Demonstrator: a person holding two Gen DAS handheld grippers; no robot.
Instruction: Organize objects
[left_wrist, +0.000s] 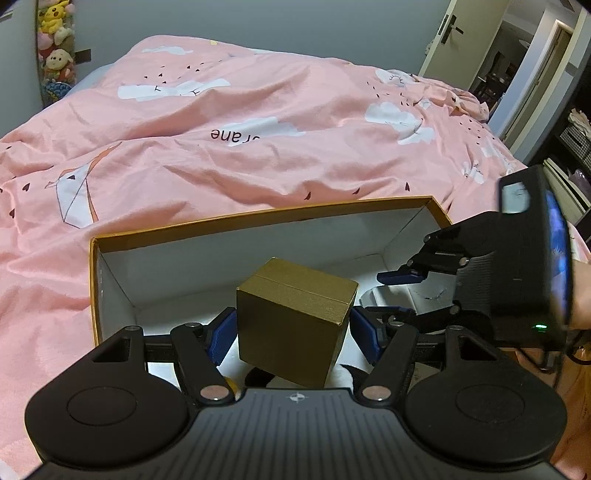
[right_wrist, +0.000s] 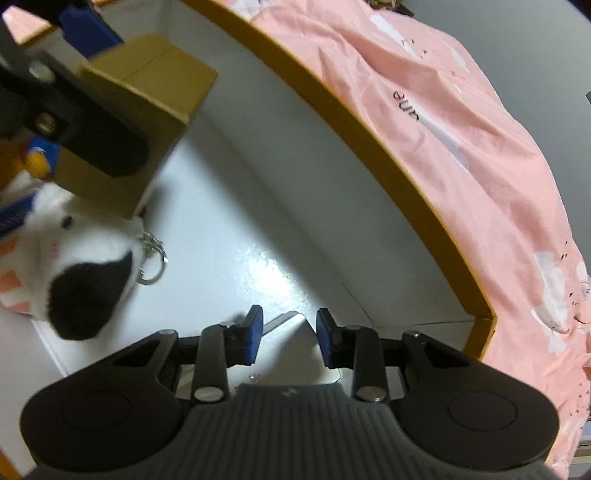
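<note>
My left gripper (left_wrist: 291, 328) is shut on a small brown cardboard box (left_wrist: 295, 317) and holds it inside a large open box with orange rim and white inside (left_wrist: 258, 218). The small box also shows in the right wrist view (right_wrist: 147, 96), above a white and black plush toy (right_wrist: 81, 266) with a keyring (right_wrist: 151, 258). My right gripper (right_wrist: 290, 332) is open over a flat silver object (right_wrist: 291, 354) on the large box's floor; its jaws stand on either side of it. The right gripper (left_wrist: 402, 295) shows in the left wrist view at the box's right end.
The large box (right_wrist: 369, 122) lies on a bed with a pink printed duvet (left_wrist: 258, 122). Plush toys (left_wrist: 55, 48) hang at the far left wall. A door (left_wrist: 461, 40) and shelves stand at the right.
</note>
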